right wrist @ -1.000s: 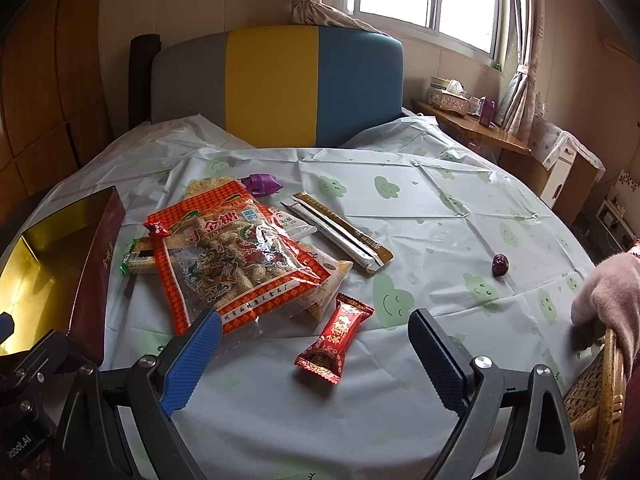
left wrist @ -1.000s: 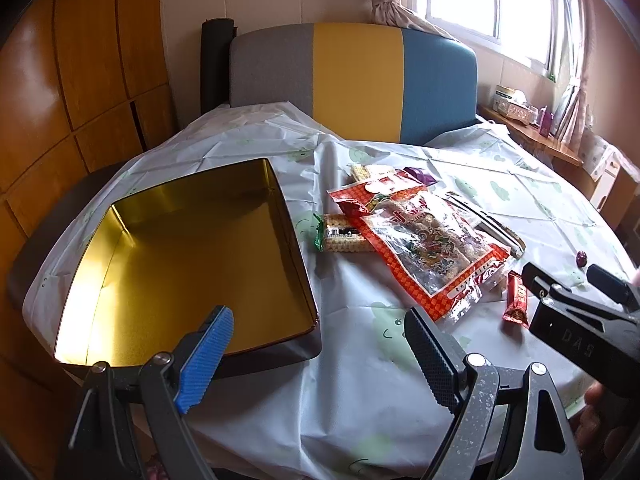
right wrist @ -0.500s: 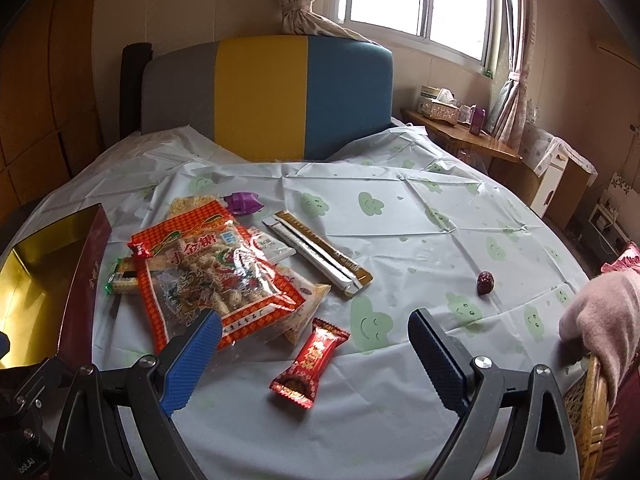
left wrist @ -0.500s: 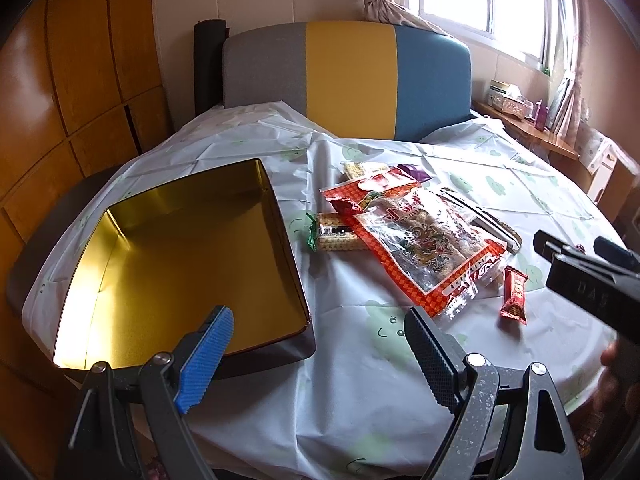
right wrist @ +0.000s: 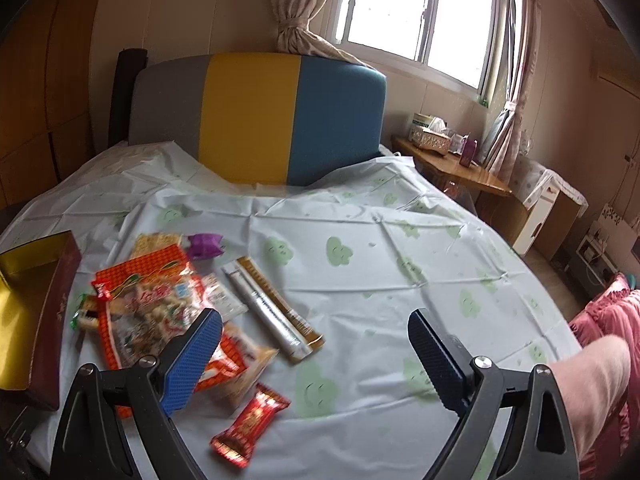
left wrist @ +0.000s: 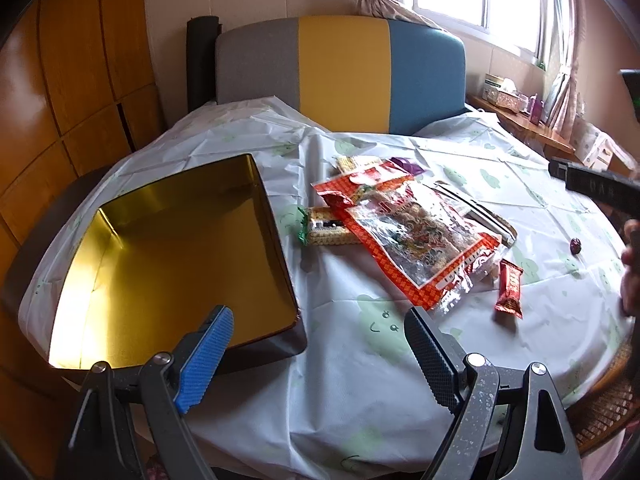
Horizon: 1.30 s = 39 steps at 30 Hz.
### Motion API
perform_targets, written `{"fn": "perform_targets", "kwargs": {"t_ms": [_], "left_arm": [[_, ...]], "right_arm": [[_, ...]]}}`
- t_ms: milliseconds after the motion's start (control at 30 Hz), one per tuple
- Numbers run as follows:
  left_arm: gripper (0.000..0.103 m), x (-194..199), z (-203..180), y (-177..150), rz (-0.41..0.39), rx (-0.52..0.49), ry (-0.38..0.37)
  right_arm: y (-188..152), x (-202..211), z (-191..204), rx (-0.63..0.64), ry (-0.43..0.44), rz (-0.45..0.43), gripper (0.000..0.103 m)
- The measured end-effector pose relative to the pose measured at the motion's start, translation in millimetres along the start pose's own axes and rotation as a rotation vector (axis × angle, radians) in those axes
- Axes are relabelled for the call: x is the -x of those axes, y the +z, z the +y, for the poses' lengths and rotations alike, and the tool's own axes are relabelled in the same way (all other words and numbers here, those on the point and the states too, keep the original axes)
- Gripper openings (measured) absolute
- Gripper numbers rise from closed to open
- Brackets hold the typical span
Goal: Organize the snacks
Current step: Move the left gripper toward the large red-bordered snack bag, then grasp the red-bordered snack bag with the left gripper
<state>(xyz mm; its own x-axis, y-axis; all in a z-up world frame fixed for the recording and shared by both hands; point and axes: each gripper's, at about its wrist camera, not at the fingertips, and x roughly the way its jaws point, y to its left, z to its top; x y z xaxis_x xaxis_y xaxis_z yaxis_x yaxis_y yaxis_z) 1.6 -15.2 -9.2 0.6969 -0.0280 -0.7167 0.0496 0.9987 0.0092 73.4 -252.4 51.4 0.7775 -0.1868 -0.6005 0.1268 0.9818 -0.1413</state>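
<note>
Both sets of tongs sit at the bottom of their frames, spread wide with nothing between them. The left tongs [left wrist: 318, 350] hang over the near edge of the desk [left wrist: 360, 380], which is covered in a white plastic cloth printed with green smiley clouds, the blue pad just in front of the near corner of the open gold-lined rectangular tin [left wrist: 176, 256] filling the lower left of that view. The tin is empty as far as I can see.

The right tongs [right wrist: 314, 354] hover above the snack pile. Closest to them, lower centre, is a small red foil-wrapped candy bar [right wrist: 250, 426]. Just past it lies the big orange-and-clear crinkly snack bag [right wrist: 152, 312], stacked on a couple of other packets, with a green-ended biscuit pack [left wrist: 326, 232] poking out toward the tin. Right of the bag are two long thin stick packets, one silver and one gold-brown [right wrist: 276, 312], lying side by side. Further back there's a small purple wrapped sweet [right wrist: 205, 245].

Off alone at the right of the left view is a small dark red round thing [left wrist: 575, 245], too small to tell what. At the far edge stands a grey, yellow and blue padded chair back [right wrist: 256, 120].
</note>
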Motion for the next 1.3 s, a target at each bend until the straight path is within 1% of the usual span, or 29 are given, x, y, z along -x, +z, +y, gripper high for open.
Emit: {"fn": "perform_targets", "kwargs": {"t_ms": [200, 333, 400, 433, 500, 600, 667, 733, 867, 900, 967, 1033, 1100, 1200, 1233, 1300], "left_arm": [[0.088, -1, -9, 0, -0.002, -0.036, -0.005], [0.088, -4, -13, 3, 0.005, -0.058, -0.004], [0.088, -7, -16, 6, 0.015, -0.061, -0.014], [0.088, -8, -18, 8, 0.017, -0.063, -0.018], [0.088, -11, -22, 13, 0.022, -0.070, -0.034], [0.088, -18, -28, 24, 0.035, -0.060, -0.069], [0.089, -27, -31, 32, 0.068, -0.029, -0.107], [0.089, -36, -36, 38, 0.094, -0.008, -0.127], [0.090, -57, -52, 49, 0.125, -0.008, -0.138], [0.091, -62, -55, 51, 0.130, -0.008, -0.141], [0.093, -75, -63, 52, 0.146, -0.019, -0.126], [0.093, -85, -68, 52, 0.155, -0.014, -0.143], [0.093, -96, -73, 52, 0.163, -0.018, -0.133], [0.093, -110, -77, 51, 0.169, -0.016, -0.138], [0.093, -115, -77, 50, 0.181, -0.005, -0.148], [0.093, -119, -75, 49, 0.174, 0.018, -0.153]], "right_arm": [[21, -24, -29, 0.012, -0.028, -0.020, 0.096], [23, -44, -46, -0.007, -0.050, -0.023, 0.096], [17, -55, -56, -0.037, -0.054, 0.000, 0.096], [15, -62, -60, -0.063, -0.052, 0.034, 0.096], [15, -69, -66, -0.115, -0.019, 0.063, 0.096], [16, -72, -68, -0.127, -0.010, 0.069, 0.096], [15, -73, -68, -0.137, 0.010, 0.082, 0.096], [14, -73, -68, -0.142, 0.022, 0.086, 0.096], [15, -74, -69, -0.165, 0.048, 0.097, 0.096], [15, -74, -70, -0.173, 0.053, 0.100, 0.096], [15, -75, -73, -0.192, 0.067, 0.104, 0.096], [15, -77, -75, -0.207, 0.080, 0.115, 0.096], [15, -78, -76, -0.214, 0.086, 0.124, 0.096], [15, -78, -75, -0.216, 0.101, 0.127, 0.096], [15, -77, -74, -0.214, 0.102, 0.125, 0.096], [16, -76, -74, -0.212, 0.101, 0.119, 0.096]]}}
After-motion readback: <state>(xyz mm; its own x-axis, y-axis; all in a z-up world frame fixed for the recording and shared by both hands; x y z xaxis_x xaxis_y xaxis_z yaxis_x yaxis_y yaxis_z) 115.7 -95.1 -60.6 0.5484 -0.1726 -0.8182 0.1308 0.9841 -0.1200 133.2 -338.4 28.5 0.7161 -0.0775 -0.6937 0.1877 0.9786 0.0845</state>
